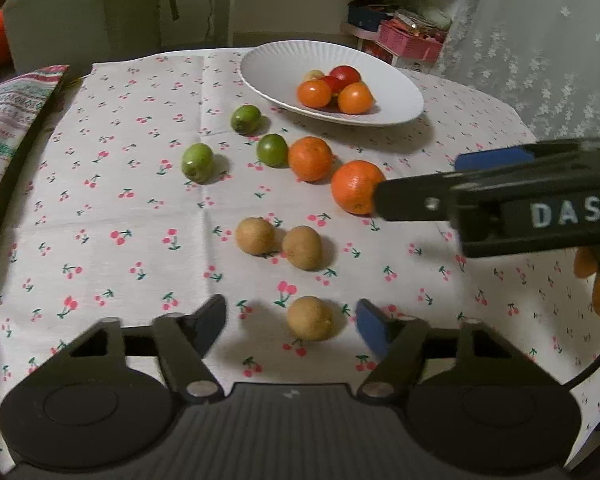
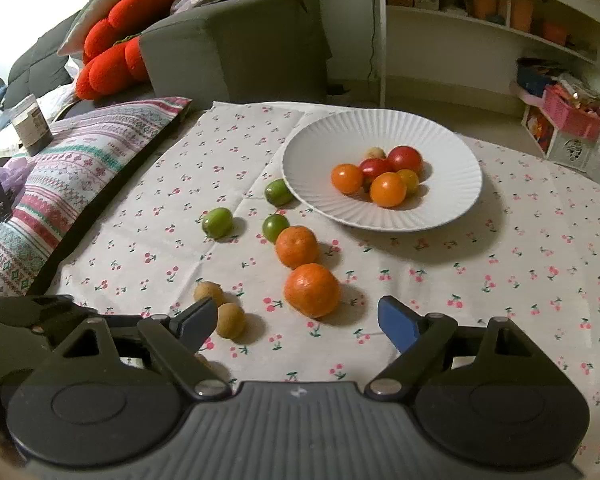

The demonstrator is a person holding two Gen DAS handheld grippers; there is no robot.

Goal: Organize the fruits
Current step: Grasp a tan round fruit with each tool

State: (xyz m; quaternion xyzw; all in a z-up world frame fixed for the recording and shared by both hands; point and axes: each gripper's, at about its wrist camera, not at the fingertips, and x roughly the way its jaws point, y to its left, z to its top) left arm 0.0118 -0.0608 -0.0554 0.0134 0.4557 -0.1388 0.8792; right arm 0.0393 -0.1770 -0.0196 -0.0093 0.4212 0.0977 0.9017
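Hovering low over the cherry-print cloth, the left gripper stands about half open around the nearest brown fruit, its pads clear of it and nothing held. That fruit's long axis runs roughly left to right. Just beyond lie two more brown fruits, side by side and almost touching. To their right, the right gripper is spread wide and empty, its tips flanking the nearer orange without touching. A second orange sits just behind, touching a green fruit; two more green fruits lie farther left. Farthest, the white plate holds small red and orange tomatoes.
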